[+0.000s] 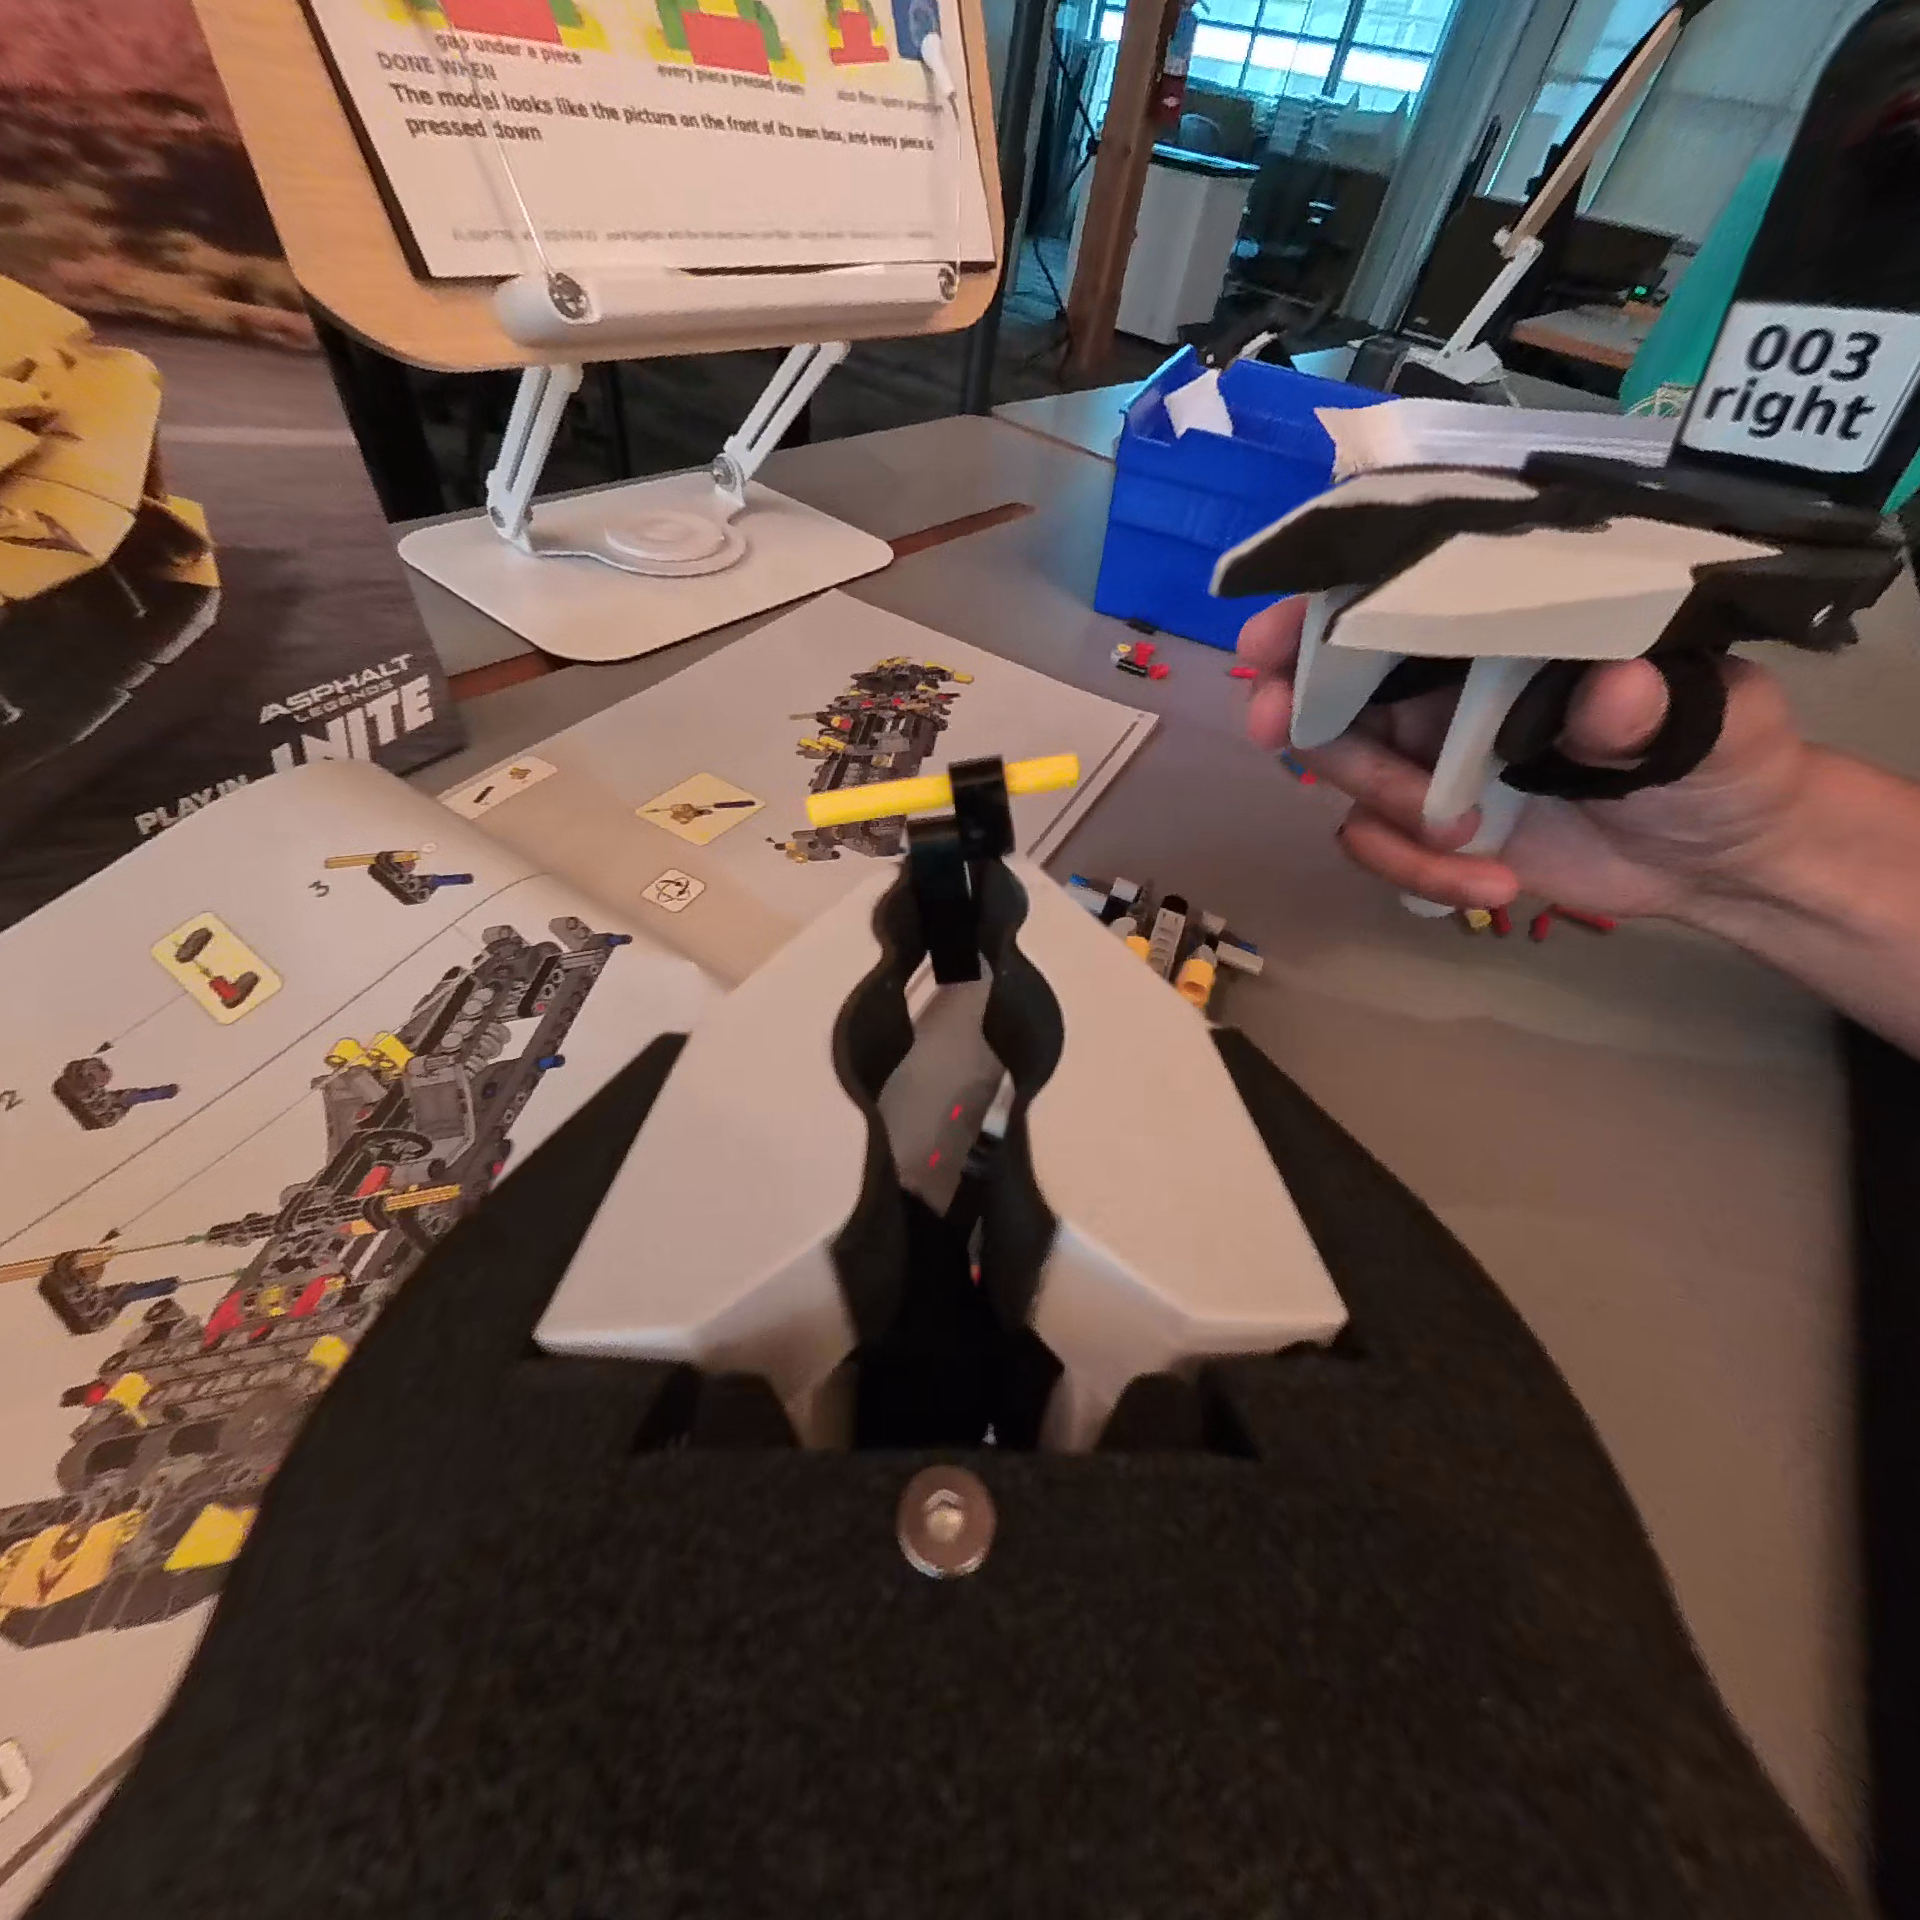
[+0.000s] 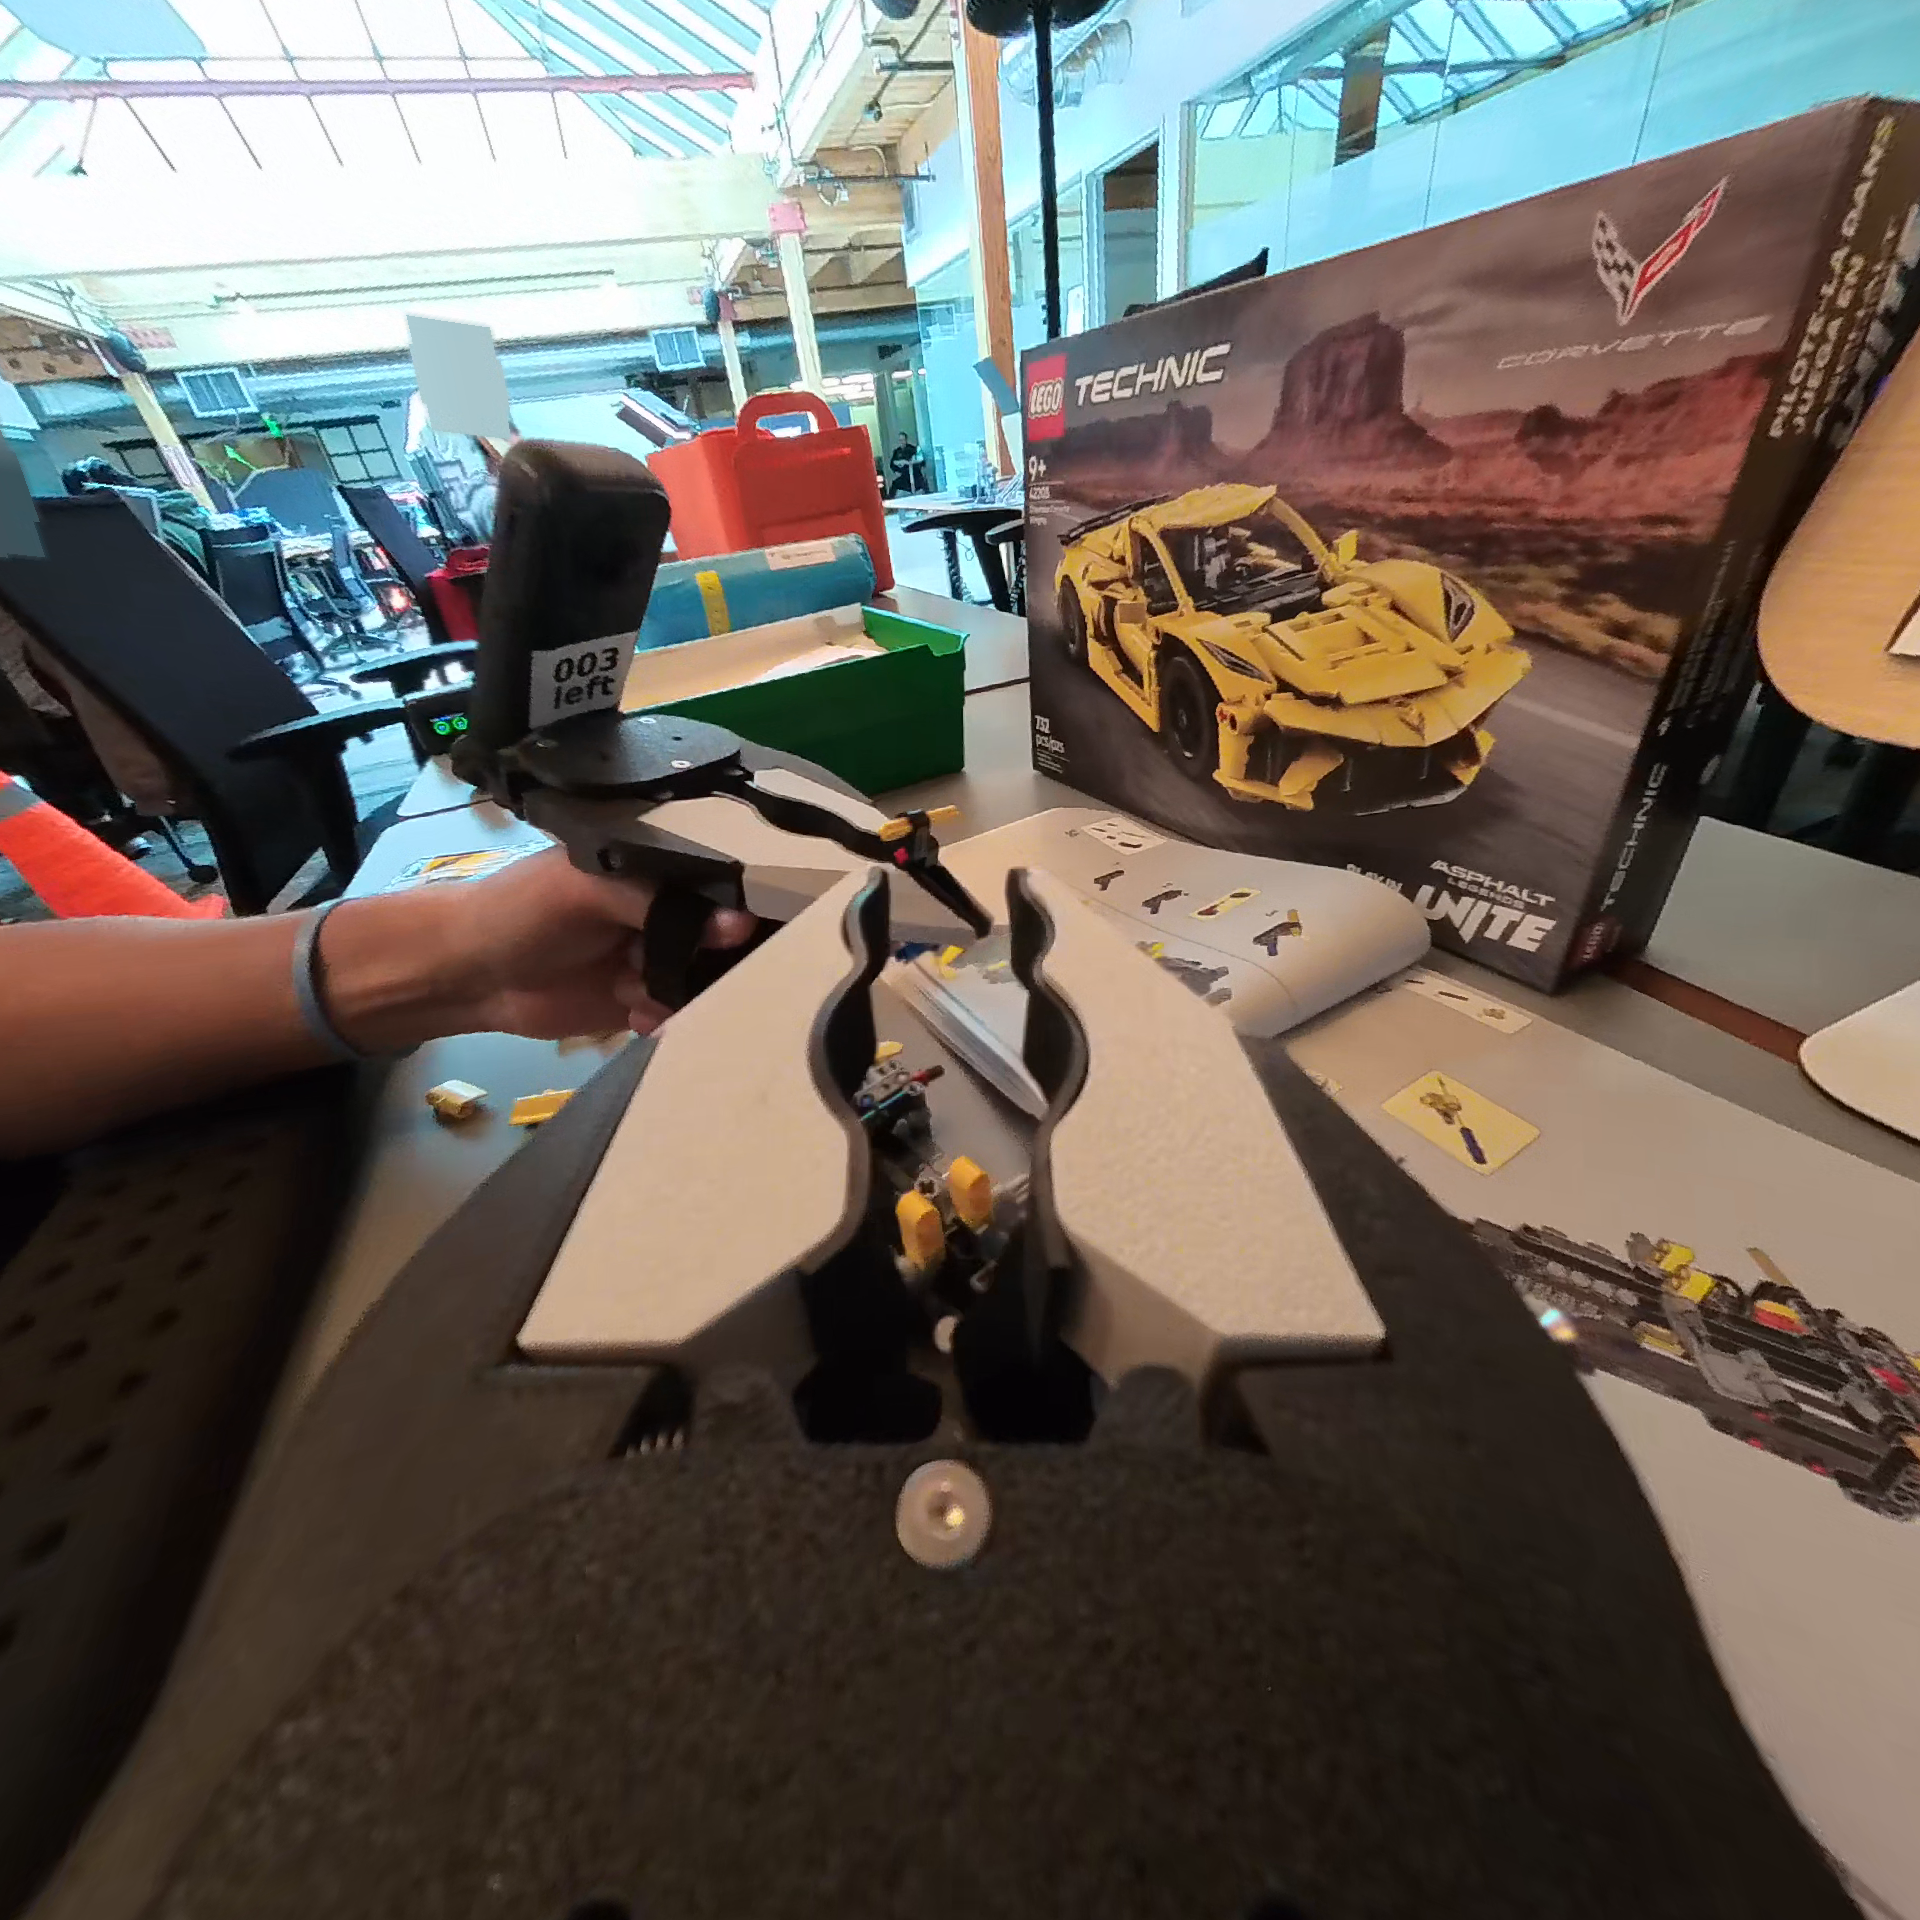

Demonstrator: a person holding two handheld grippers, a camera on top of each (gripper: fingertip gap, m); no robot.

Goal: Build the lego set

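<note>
A: Closest in the left wrist view, the left gripper (image 1: 961,894) has its fingers pinched on a small black connector (image 1: 971,831) with a yellow axle (image 1: 940,795) through it crosswise, held above the open instruction booklet (image 1: 343,1060).

B: The right wrist view shows that same piece only small and far off (image 2: 916,824). Nearest there is the right gripper (image 2: 945,914), fingers narrowly apart and holding nothing. Down through the gap lies the partly built chassis (image 2: 940,1210) on the grey table (image 2: 1714,935).

A: My view catches only a part of that chassis (image 1: 1169,930), beside the right finger. Further right, a hand (image 1: 1558,790) holds the right gripper in the air.

B: Loose yellow pieces (image 2: 499,1101) lie under the other hand (image 2: 540,935).

A: Farther back: a blue bin (image 1: 1195,509) and a tilted document stand (image 1: 644,520).

B: Mine has a green bin (image 2: 831,717) and the whole set box (image 2: 1403,582); yours only its corner (image 1: 208,582).
</note>
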